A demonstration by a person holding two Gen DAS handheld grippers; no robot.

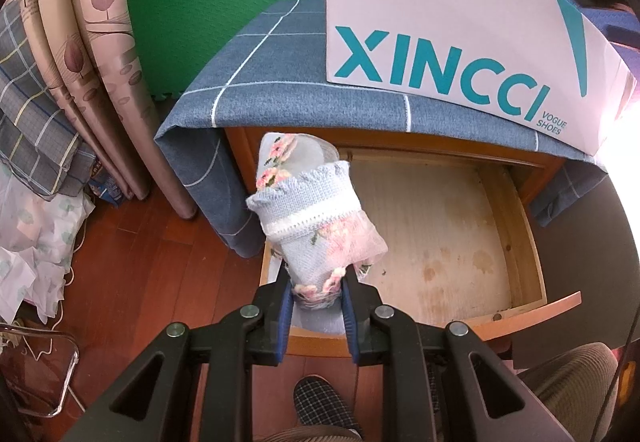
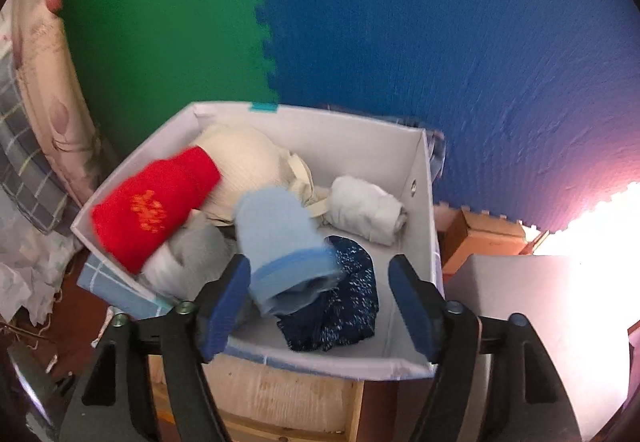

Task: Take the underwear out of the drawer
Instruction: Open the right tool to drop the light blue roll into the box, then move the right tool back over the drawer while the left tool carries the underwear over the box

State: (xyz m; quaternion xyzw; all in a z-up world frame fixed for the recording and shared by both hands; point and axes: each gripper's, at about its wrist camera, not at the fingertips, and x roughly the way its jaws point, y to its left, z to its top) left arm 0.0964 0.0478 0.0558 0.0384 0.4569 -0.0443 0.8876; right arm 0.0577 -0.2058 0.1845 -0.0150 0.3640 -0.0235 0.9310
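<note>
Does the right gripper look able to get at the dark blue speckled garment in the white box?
Probably yes: the right gripper is open just above the dark blue speckled garment, though the light blue garment partly covers it.

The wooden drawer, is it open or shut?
Open: the wooden drawer is pulled out from under the blue cloth, its stained bottom bare.

Left gripper (image 1: 316,290) points steeply down, jaws narrow and clamped on a rolled floral underwear bundle (image 1: 316,218) sticking out toward 12 o'clock. Right gripper (image 2: 320,302) tilted down, jaws spread wide, pads clear of the light blue roll (image 2: 286,242) between them. Slippered foot (image 1: 320,402) and trouser leg (image 1: 576,382) at 6 and 4 o'clock in left view.
</note>
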